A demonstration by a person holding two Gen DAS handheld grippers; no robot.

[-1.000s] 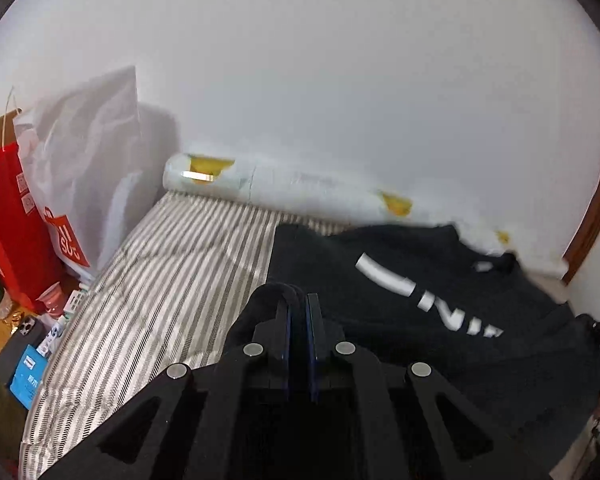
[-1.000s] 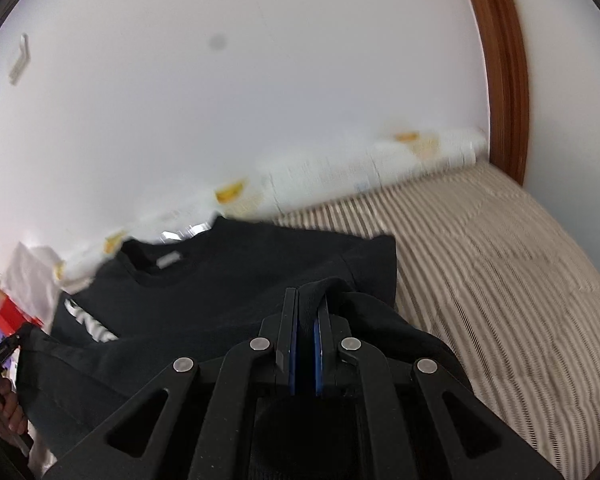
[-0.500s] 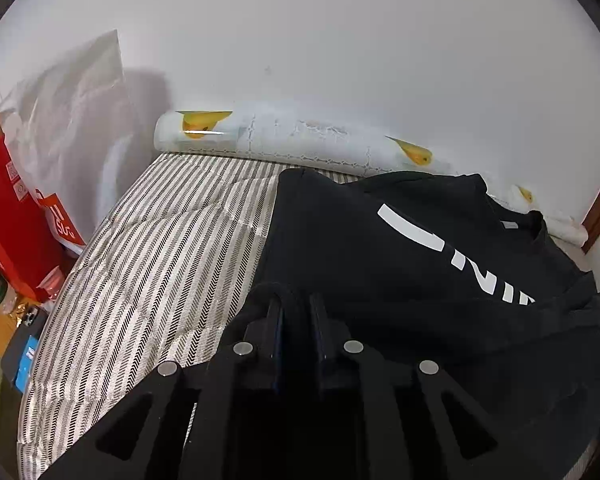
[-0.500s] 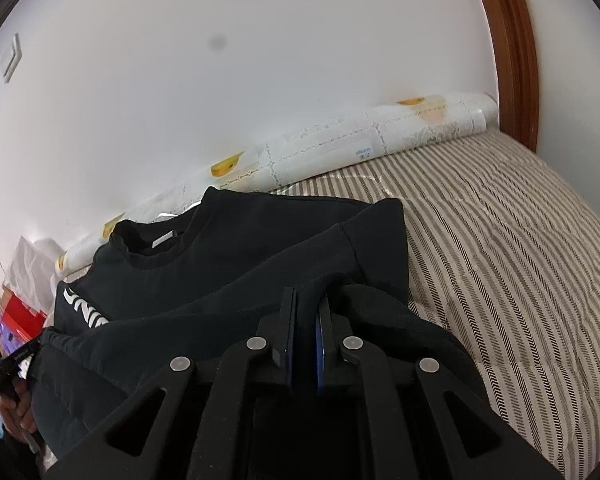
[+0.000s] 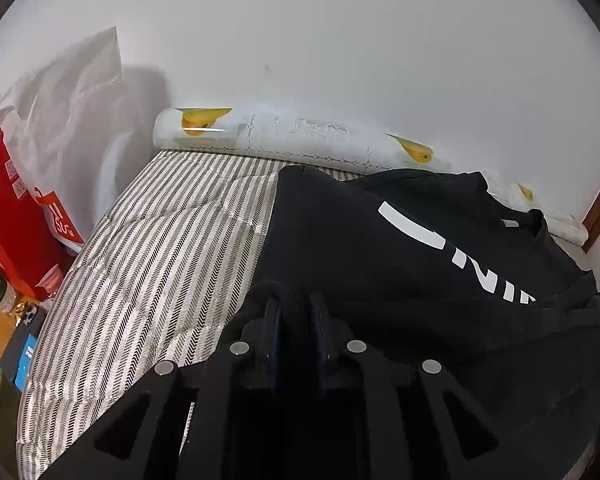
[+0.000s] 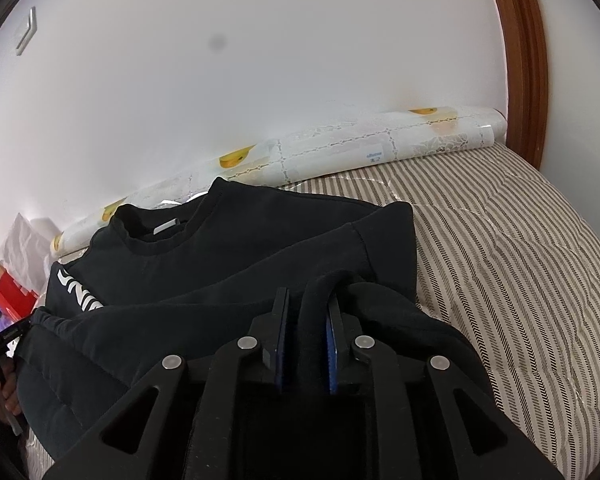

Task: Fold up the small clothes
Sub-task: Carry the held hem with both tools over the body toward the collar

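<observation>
A black sweatshirt [image 5: 380, 248] with white lettering lies on the striped bed, folded over on itself; it also shows in the right wrist view [image 6: 228, 256], collar toward the wall. My left gripper [image 5: 296, 308] has its jaws parted, with a fold of the black cloth still lying between the fingers. My right gripper [image 6: 308, 300] is likewise parted, with a hump of cloth loose between its blue pads [image 6: 332, 332]. Both sit at the sweatshirt's near edge.
The striped mattress [image 5: 160, 248] [image 6: 520, 260] extends to both sides of the garment. A roll of patterned wrap [image 5: 284, 136] [image 6: 380, 152] lies along the white wall. Red and white bags [image 5: 28, 184] stand left of the bed. A wooden frame [image 6: 524, 60] rises at right.
Both grippers lowered the sweatshirt's edge forward onto the garment, then opened from shut on the cloth. The left opened first, the right just now.
</observation>
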